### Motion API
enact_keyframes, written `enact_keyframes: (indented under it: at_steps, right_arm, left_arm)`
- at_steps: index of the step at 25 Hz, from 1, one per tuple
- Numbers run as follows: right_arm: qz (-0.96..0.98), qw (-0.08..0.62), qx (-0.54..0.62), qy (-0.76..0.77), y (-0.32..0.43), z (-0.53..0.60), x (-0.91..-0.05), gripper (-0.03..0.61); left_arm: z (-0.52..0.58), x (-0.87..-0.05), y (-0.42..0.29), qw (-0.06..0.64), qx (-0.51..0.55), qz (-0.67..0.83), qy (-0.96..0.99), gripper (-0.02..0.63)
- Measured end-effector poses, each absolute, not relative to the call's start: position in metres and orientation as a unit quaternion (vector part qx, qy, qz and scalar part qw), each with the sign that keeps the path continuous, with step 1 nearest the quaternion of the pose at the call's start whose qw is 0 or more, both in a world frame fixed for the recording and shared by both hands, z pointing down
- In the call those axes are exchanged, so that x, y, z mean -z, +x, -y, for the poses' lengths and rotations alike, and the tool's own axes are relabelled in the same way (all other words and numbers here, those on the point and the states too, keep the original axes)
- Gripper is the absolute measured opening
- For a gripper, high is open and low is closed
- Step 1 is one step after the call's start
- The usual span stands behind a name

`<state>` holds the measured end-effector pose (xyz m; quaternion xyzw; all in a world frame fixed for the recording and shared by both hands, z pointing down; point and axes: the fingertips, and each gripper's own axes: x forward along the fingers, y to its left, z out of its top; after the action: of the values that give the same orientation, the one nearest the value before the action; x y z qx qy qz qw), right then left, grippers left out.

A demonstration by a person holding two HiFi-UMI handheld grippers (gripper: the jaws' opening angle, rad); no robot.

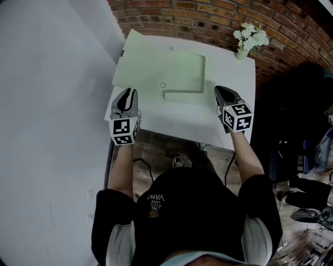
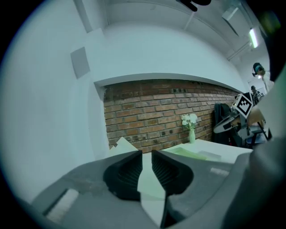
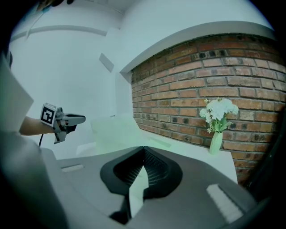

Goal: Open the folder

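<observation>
A pale green folder point(image 1: 179, 72) lies spread on the white table point(image 1: 231, 72). Its cover point(image 1: 136, 57) slants up toward the white wall at the left. My left gripper point(image 1: 128, 93) hovers over the table's near left corner, just off the folder's front left edge. In the left gripper view its jaws point(image 2: 146, 154) stand a narrow gap apart with nothing between them. My right gripper point(image 1: 222, 91) is over bare table to the right of the folder. Its jaw tips point(image 3: 144, 150) meet and hold nothing. The folder point(image 3: 116, 129) shows beyond them.
A small vase of white flowers point(image 1: 250, 39) stands at the table's far right corner against the brick wall point(image 1: 208, 15). A white wall point(image 1: 52, 104) runs along the table's left side. Dark furniture point(image 1: 291, 104) stands to the right of the table.
</observation>
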<state>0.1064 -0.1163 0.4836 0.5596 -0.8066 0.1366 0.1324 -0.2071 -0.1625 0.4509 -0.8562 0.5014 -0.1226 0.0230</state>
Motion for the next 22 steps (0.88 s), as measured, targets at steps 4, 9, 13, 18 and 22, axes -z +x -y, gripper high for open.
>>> enact_keyframes:
  at_steps: [4, 9, 13, 18, 22]
  right_arm:
    - [0.808, 0.123, -0.131, 0.561, 0.104, 0.108, -0.476, 0.000]
    - [0.811, 0.108, -0.128, 0.561, 0.100, 0.098, -0.469, 0.000]
    - [0.814, 0.100, -0.123, 0.559, 0.097, 0.091, -0.461, 0.000]
    - [0.818, 0.088, -0.121, 0.555, 0.093, 0.080, -0.455, 0.000]
    - [0.823, 0.076, -0.119, 0.551, 0.087, 0.070, -0.450, 0.000]
  left_arm:
    - [0.157, -0.447, -0.196, 0.025, 0.119, -0.490, -0.863, 0.035]
    - [0.149, -0.442, -0.182, 0.030, 0.112, -0.477, -0.871, 0.002]
    - [0.145, -0.439, -0.171, 0.035, 0.110, -0.465, -0.878, 0.002]
    - [0.135, -0.443, -0.156, 0.030, 0.109, -0.445, -0.889, 0.000]
    - [0.125, -0.446, -0.141, 0.034, 0.111, -0.429, -0.896, 0.000]
